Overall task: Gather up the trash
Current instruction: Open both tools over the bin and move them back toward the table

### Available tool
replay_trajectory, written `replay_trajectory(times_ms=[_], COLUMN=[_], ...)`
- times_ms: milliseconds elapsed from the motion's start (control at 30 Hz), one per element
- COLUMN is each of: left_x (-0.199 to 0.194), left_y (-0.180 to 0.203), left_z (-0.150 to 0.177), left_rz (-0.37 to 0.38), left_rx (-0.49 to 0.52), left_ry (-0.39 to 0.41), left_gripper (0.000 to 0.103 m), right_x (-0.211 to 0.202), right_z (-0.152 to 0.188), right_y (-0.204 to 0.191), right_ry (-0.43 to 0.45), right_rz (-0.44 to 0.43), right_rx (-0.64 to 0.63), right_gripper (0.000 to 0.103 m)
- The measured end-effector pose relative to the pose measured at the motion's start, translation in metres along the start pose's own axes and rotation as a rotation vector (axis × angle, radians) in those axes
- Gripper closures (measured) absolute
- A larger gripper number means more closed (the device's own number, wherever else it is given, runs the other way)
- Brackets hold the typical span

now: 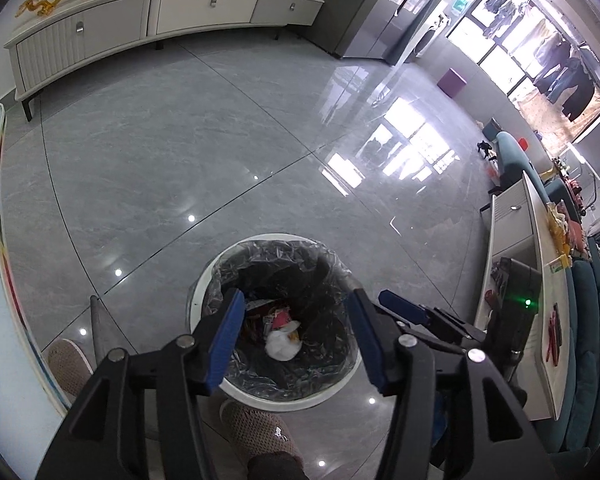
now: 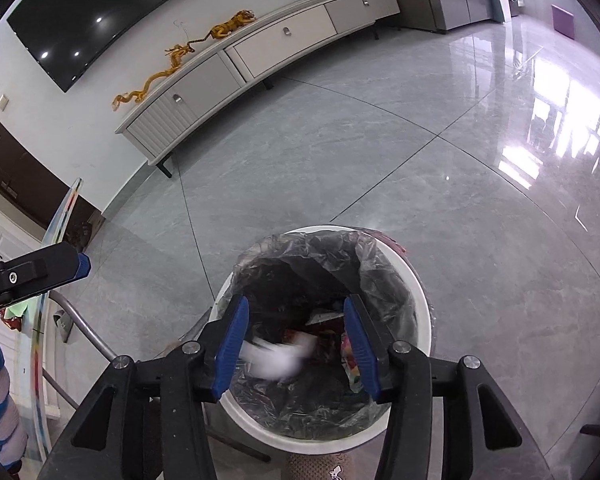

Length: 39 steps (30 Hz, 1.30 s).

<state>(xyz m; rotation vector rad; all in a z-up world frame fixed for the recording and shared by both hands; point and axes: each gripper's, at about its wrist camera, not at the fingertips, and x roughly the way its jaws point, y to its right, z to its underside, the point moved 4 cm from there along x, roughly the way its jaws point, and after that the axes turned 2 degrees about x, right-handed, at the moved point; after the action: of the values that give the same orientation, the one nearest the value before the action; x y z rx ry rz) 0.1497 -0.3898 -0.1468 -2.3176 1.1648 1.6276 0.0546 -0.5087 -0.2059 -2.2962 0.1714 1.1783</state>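
Right wrist view: your right gripper (image 2: 296, 340) hangs spread over the bin (image 2: 422, 296), a white wad (image 2: 278, 360) blurred beneath it, apparently just dropped; left gripper (image 1: 296, 336) also spread, empty. Next, seek more trash away from the bin.

Open left claw (image 1: 296, 344) above lined bin (image 1: 204, 280); white wad (image 1: 282, 345) inside

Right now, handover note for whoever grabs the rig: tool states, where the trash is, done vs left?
Left tool: open, empty, above the trash bin.
Right tool: open, empty, above the same bin; a white crumpled tissue shows blurred between its fingers, apparently dropping in.
Bin: white, black liner, on the grey tile floor beside the person's slippers. Inside: white wad, colourful wrappers.
Done: that drop.
Left: possibly clutter on the side table; whether it is trash is unclear.
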Motion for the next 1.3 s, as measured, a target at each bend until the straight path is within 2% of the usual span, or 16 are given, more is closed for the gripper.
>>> replay_trajectory(times_ms=[267,567,833,900,1033,1167,1300], left_x=[-0.011,-0.053,-0.113,-0.130,-0.165,-0.197,-0.231], left_y=[-0.002,-0.008,-0.028,-0.036,-0.054,-0.075,-0.096], left_z=[0.005,0.019,0.033,0.039,0.051,0.065,0.081], left_rz=[-0.009,-0.032,-0.073,-0.091,-0.118,-0.161,-0.244], left_rx=[0.002,-0.002,-0.038,-0.050,-0.085,-0.127,-0.158], left_ry=[0.030,0.093,0.191,0.221,0.283,0.341,0.402], left_gripper=[0.051,0.051,0.050,0.044,0.042,0.041,0.041], right_x=[-0.014,-0.045,-0.080,-0.091,-0.111,-0.128,-0.143], right_z=[-0.002,-0.003,-0.004,-0.004,-0.003,-0.001,0.001], right_y=[0.004,-0.021,-0.059,-0.070,-0.092,-0.114,-0.136], right_ry=[0.020,0.084,0.156,0.182,0.226,0.256,0.286], right_rz=[0.008,-0.011,-0.034,-0.034,-0.037,-0.045,-0.053], right_rx=[0.012,-0.004,-0.048,-0.066,-0.096,-0.135,-0.181], right_gripper=[0.055,0.054,0.053,0.052,0.050,0.049,0.048])
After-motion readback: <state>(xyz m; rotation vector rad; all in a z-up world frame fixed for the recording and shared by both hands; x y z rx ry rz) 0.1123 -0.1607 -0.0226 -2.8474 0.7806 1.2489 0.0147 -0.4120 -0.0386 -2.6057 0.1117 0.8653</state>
